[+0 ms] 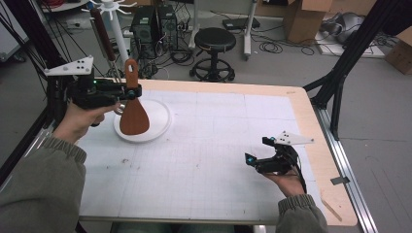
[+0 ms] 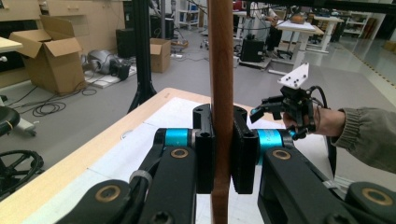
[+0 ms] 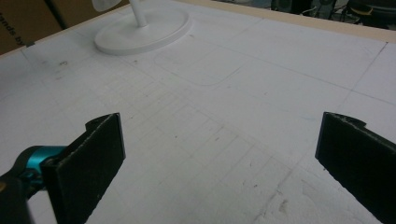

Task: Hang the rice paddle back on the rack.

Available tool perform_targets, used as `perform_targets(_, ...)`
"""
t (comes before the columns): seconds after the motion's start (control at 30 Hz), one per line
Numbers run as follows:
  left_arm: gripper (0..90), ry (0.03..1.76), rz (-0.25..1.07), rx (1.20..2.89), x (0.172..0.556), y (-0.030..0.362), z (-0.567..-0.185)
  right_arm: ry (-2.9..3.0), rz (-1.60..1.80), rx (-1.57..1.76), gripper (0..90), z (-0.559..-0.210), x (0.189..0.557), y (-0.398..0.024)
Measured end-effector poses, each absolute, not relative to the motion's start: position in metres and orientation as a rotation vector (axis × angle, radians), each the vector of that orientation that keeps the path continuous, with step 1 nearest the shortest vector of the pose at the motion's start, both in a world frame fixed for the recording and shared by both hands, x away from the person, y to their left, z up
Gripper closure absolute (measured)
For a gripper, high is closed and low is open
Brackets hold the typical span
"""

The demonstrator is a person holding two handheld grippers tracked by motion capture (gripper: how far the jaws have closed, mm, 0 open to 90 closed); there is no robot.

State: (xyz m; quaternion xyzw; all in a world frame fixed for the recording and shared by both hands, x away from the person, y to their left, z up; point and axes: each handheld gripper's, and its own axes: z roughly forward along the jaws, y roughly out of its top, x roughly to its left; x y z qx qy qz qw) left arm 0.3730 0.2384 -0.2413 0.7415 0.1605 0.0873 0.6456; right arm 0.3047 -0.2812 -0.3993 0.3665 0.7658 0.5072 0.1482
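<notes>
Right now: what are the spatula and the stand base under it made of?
Spatula: looks like wood, reddish-brown with a smooth, slightly glossy finish; faint grain runs along the handle in the left gripper view. Stand base: probably white plastic or painted metal, a smooth matte disc with a rounded rim; the look doesn't settle which.

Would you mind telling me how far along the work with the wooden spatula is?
Done: the left tool has clamped the wooden spatula by its handle. In hand: the spatula hangs blade-down above the white stand's round base. Left: probably hanging it on the stand; the right tool rests open and empty on the table.
</notes>
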Motion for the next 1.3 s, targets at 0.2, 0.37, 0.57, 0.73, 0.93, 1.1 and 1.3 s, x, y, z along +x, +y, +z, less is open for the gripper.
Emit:
perform_targets(0.2, 82.4, 0.351, 0.185, 1.673, 0.38, 0.241, -0.229, 2.198, 1.462, 1.063, 0.6, -0.4, 0.305, -0.283)
perform_targets(0.37, 82.4, 0.355, 0.2, 1.673, 0.385, 0.244, -0.219, 2.204, 1.463, 1.061, 0.6, -0.4, 0.305, -0.283)
perform_targets(0.57, 82.4, 0.365, 0.213, 1.661, 0.39, 0.248, -0.211, 2.206, 1.463, 1.06, 0.6, -0.4, 0.305, -0.283)
perform_targets(0.73, 82.4, 0.372, 0.223, 1.635, 0.396, 0.25, -0.201, 2.212, 1.463, 1.056, 0.6, -0.4, 0.306, -0.282)
perform_targets(0.93, 82.4, 0.38, 0.238, 1.618, 0.4, 0.253, -0.191, 2.215, 1.466, 1.049, 0.6, -0.4, 0.306, -0.282)
perform_targets(1.1, 82.4, 0.39, 0.242, 1.603, 0.402, 0.255, -0.186, 2.215, 1.472, 1.048, 0.6, -0.4, 0.307, -0.282)
perform_targets(1.3, 82.4, 0.412, 0.25, 1.589, 0.406, 0.256, -0.184, 2.218, 1.478, 1.045, 0.6, -0.4, 0.306, -0.281)
